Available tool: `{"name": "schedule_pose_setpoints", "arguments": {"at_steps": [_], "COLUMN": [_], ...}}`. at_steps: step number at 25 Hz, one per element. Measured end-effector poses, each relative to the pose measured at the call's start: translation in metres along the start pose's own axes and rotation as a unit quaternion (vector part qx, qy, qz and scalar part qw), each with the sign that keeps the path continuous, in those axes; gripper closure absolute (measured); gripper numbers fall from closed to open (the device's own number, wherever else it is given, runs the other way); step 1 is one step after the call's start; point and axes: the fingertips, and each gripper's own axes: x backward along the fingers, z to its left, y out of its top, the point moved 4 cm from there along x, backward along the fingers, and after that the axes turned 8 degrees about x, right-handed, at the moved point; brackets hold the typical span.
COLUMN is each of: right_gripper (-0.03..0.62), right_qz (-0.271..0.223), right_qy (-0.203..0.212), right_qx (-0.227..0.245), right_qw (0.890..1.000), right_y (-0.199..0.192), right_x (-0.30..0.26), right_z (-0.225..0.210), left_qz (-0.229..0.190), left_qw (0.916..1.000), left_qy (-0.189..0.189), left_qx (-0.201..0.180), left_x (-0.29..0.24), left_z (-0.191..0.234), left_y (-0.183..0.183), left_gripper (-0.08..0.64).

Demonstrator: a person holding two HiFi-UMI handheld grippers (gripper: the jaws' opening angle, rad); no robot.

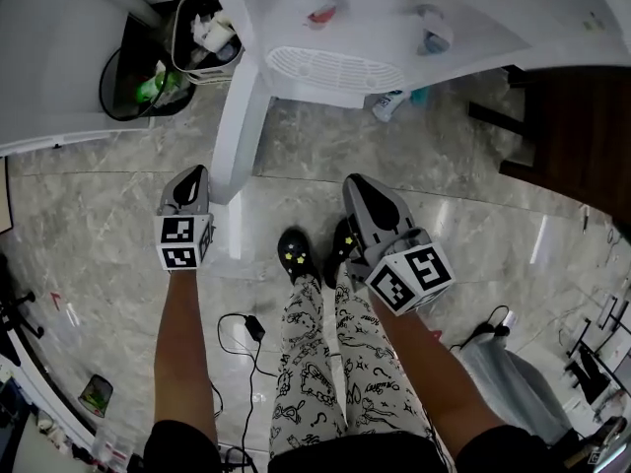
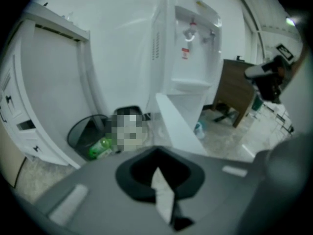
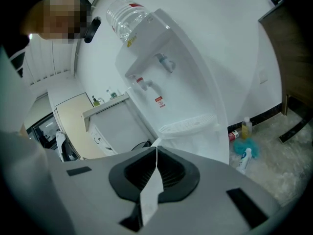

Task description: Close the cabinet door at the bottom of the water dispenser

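The white water dispenser (image 1: 394,28) stands ahead of me, its drip tray (image 1: 325,68) facing my way. Its bottom cabinet door (image 1: 240,146) hangs open, swung out toward me and seen edge-on. My left gripper (image 1: 193,175) is shut and empty, just left of the door's outer part; I cannot tell whether it touches. In the left gripper view the door (image 2: 177,124) juts out beyond the shut left gripper (image 2: 156,166), below the dispenser (image 2: 188,48). My right gripper (image 1: 357,185) is shut and empty, right of the door. The right gripper (image 3: 156,153) points at the dispenser (image 3: 166,82).
A black mesh bin (image 1: 138,82) and a small basket of rubbish (image 1: 205,39) stand left of the dispenser beside a white cabinet (image 1: 59,57). Bottles (image 1: 391,103) lie on the floor at its right, near a dark wooden table (image 1: 582,136). My feet (image 1: 296,254) are close behind the door.
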Motion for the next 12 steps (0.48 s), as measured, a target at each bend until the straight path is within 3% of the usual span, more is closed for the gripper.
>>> {"name": "schedule_pose_setpoints", "arguments": {"at_steps": [7, 12], "right_gripper": [0.575, 0.575], "right_qz": [-0.005, -0.017], "right_qy": [-0.012, -0.032], "right_qx": [-0.013, -0.033], "right_qw": [1.000, 0.999], "right_y": [-0.011, -0.004], "right_x": [0.018, 0.039], "right_z": [-0.022, -0.050], "left_qz": [0.003, 0.006], "left_qw": [0.9945, 0.9895], "left_qy": [-0.105, -0.144], "left_qx": [0.007, 0.010], "left_x": [-0.032, -0.066], "left_z": [-0.112, -0.170], "left_y": [-0.005, 0.017], "left_gripper": [0.563, 0.563]}}
